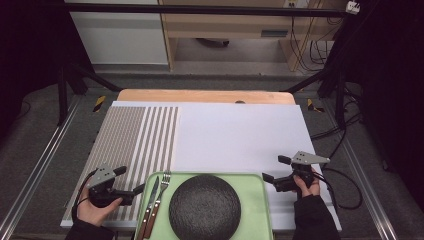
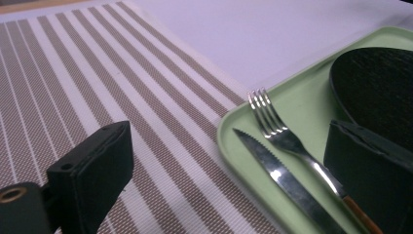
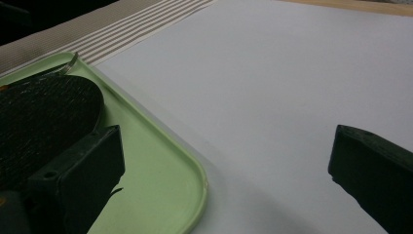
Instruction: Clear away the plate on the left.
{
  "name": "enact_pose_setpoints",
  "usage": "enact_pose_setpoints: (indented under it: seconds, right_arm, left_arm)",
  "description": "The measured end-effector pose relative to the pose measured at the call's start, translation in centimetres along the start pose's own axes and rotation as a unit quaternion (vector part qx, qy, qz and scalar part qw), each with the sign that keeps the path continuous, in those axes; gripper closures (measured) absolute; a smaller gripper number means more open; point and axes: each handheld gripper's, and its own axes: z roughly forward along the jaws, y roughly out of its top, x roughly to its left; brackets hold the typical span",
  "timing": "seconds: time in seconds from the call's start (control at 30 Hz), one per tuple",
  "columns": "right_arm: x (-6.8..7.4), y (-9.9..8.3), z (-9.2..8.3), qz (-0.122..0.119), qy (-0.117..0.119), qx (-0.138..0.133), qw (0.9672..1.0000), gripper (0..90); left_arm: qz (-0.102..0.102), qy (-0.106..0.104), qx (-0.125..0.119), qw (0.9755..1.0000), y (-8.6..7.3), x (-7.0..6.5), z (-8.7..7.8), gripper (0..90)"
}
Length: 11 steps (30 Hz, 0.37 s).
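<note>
A pale green tray (image 1: 255, 186) lies at the table's near edge. On it sit a round black plate (image 1: 205, 207), a fork (image 1: 163, 192) and a knife (image 1: 150, 200) with wooden handles, left of the plate. My left gripper (image 1: 129, 181) is held open just left of the tray, over the striped placemat (image 1: 135, 140); in the left gripper view the fork (image 2: 272, 124) and knife (image 2: 272, 168) lie between its jaws. My right gripper (image 1: 276, 168) hovers open at the tray's right rim (image 3: 195, 170), one jaw over the tray beside the plate (image 3: 44, 112), the other over the white sheet.
A white sheet (image 1: 240, 135) covers the middle and right of the table, with a wooden board edge (image 1: 205, 96) behind it. Black frame posts and cables stand on the floor beyond the table's sides.
</note>
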Motion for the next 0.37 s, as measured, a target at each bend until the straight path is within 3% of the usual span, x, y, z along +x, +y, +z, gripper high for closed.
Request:
enact_pose_setpoints:
  seconds: [0.37]
  right_arm:
    - [0.0,0.0,0.2,0.0,0.001,0.003,1.0,0.2]
  left_arm:
    - [-0.018,0.016,0.006,0.9997,-1.0,1.7,-0.1,4.0]
